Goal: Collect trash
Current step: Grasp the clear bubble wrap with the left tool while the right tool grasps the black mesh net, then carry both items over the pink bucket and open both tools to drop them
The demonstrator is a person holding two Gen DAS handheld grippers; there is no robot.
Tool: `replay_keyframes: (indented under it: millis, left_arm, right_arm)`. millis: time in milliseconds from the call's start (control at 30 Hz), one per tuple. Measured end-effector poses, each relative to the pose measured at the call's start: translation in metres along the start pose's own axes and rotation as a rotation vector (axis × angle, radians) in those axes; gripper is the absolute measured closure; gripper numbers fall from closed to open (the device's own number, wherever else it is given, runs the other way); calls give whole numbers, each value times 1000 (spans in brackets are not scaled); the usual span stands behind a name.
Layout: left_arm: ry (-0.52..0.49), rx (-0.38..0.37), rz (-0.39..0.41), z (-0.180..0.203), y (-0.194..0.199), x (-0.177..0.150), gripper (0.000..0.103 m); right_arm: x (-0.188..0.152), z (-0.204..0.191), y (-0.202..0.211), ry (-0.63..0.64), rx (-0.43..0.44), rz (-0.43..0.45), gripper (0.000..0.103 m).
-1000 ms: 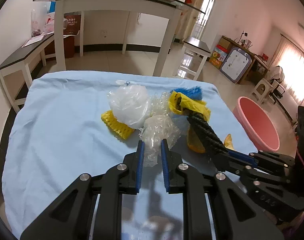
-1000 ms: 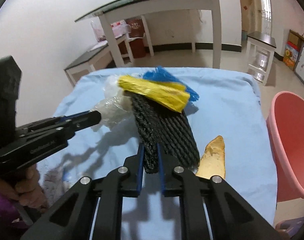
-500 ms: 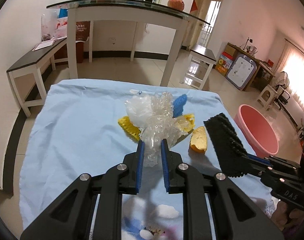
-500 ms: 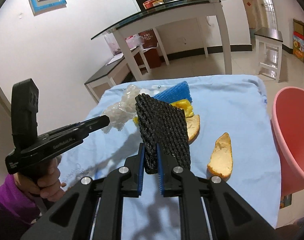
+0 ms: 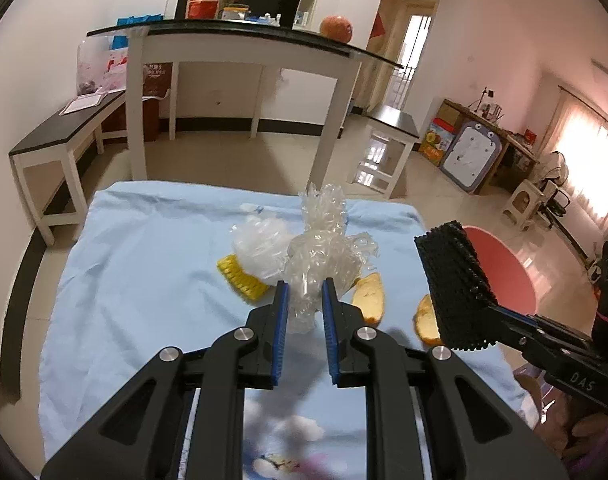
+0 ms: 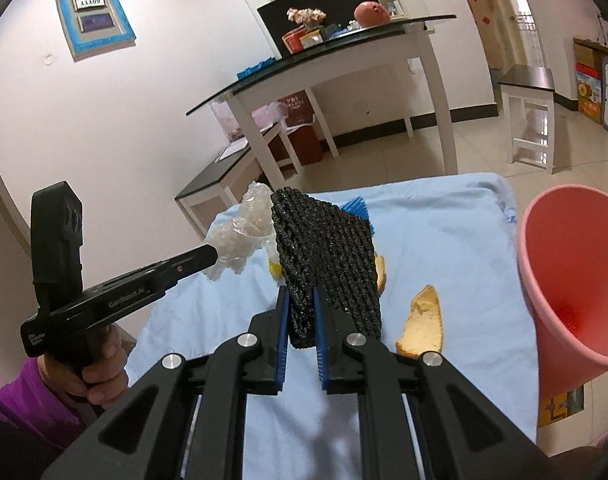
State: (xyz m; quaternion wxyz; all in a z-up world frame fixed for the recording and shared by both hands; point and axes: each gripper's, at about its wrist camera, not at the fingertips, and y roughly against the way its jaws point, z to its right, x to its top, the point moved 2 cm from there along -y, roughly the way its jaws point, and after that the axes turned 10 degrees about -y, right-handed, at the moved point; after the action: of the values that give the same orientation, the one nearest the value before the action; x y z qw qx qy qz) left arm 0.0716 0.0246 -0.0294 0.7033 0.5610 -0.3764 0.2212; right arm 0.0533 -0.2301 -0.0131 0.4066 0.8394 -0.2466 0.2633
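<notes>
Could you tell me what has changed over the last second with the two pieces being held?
Both lifted: the right hand-held gripper pulled the black foam net up out of the pile toward the pink bin, and the left hand-held gripper raised the bubble wrap off the blue cloth. Both grips stayed shut; the bread pieces stayed put.

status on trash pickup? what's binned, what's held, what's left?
Done: nothing clearly binned; the pink bin shows only something red at its bottom.
In hand: the left gripper is shut on the crumpled clear plastic, and the right gripper is shut on the black foam net, both lifted.
Left on the blue cloth: white plastic wad, yellow foam net, blue net, two peel pieces.
</notes>
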Motion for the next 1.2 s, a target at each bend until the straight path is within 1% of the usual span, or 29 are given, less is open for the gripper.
replay_keyframes:
  millis: [200, 367, 433, 667, 833, 1033, 1200]
  left_arm:
    - [-6, -27, 13, 19, -2, 11, 86]
    - [-23, -55, 1, 37, -11, 18, 86]
    - [-36, -67, -6, 48, -17, 22, 86]
    - [-104, -113, -31, 88, -31, 27, 86]
    - [-134, -130, -42, 105, -39, 33, 86]
    - [-156, -151, -46, 118, -47, 38, 86]
    - [-169, -166, -44, 128, -54, 46, 86]
  right_arm:
    - [6, 18, 18, -33, -23, 55, 92]
    - [13, 42, 41, -78, -70, 122, 92]
    - [16, 55, 52, -95, -100, 154, 92]
    - [22, 99, 78, -180, -156, 218, 92]
    - [21, 125, 91, -226, -185, 247, 92]
    - [20, 146, 98, -250, -213, 259, 92]
    - [24, 155, 98, -245, -248, 260, 92]
